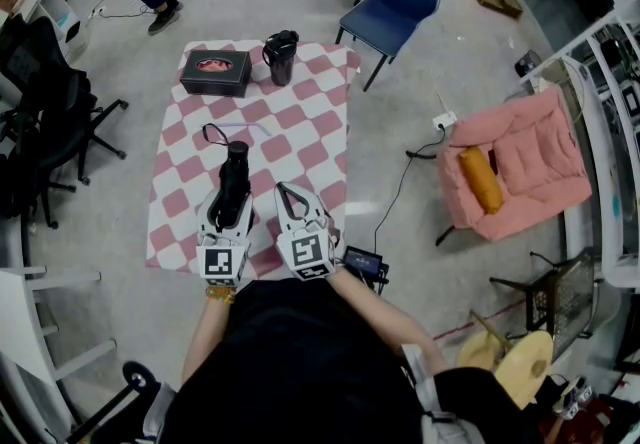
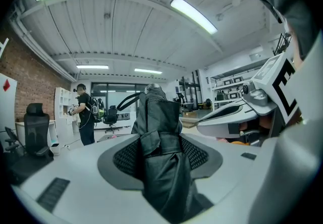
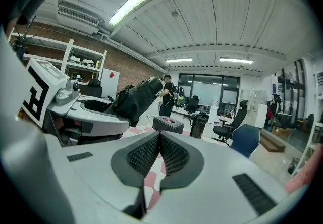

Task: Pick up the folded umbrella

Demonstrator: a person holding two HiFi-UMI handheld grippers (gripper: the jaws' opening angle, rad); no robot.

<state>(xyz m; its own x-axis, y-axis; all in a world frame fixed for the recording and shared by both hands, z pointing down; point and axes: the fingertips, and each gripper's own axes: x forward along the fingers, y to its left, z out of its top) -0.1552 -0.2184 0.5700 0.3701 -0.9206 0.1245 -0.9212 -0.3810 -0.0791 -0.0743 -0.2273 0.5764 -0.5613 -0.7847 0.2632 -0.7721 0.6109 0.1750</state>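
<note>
The left gripper (image 1: 232, 200) is clamped on the folded umbrella (image 1: 235, 170), with its ribbed pads pressing the black fabric from both sides. The umbrella is held over the near half of the pink-and-white checkered mat (image 1: 290, 122), and its strap end points away from the person. The right gripper (image 1: 290, 194) is just beside it, with its jaws drawn together at the tips and nothing between them. At the far end of the mat is a black box (image 1: 215, 73) with something pink showing through the opening in its top. Close to the right of the box stands a black lidded tumbler (image 1: 281, 57). Its lid is on, so I can't tell what is inside.
</note>
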